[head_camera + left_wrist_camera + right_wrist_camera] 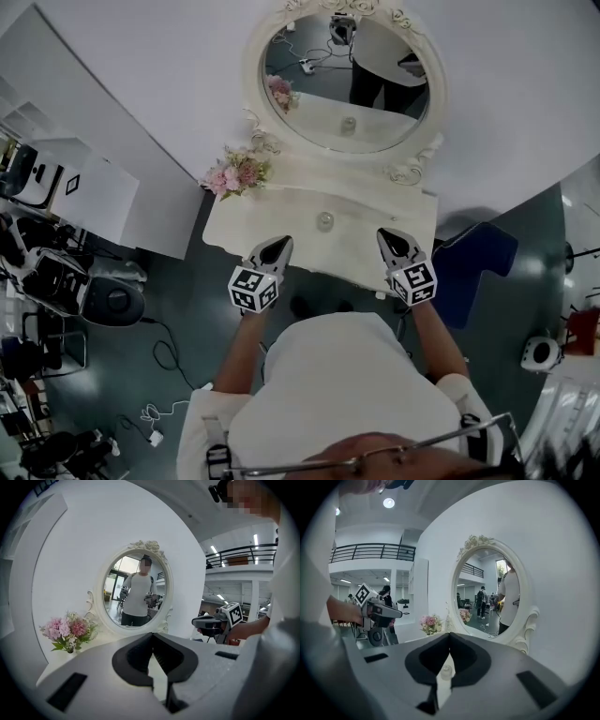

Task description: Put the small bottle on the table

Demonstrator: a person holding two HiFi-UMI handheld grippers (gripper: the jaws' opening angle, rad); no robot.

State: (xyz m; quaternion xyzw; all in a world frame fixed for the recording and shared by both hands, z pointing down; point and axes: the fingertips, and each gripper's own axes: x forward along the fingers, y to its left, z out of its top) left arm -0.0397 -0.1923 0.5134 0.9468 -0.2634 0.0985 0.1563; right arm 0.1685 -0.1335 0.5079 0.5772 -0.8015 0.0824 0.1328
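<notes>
While the small bottle point(325, 221) is standing on the tabletop point(367, 210) below the mirror point(347, 84), left tongs point(282, 243) and right tongs point(387, 235) are hovering pressed together and empty; placement probably done.

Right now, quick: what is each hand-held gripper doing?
Left hand-held gripper: closed, holding nothing.
Right hand-held gripper: closed, holding nothing; the small bottle stands free on the table.
</notes>
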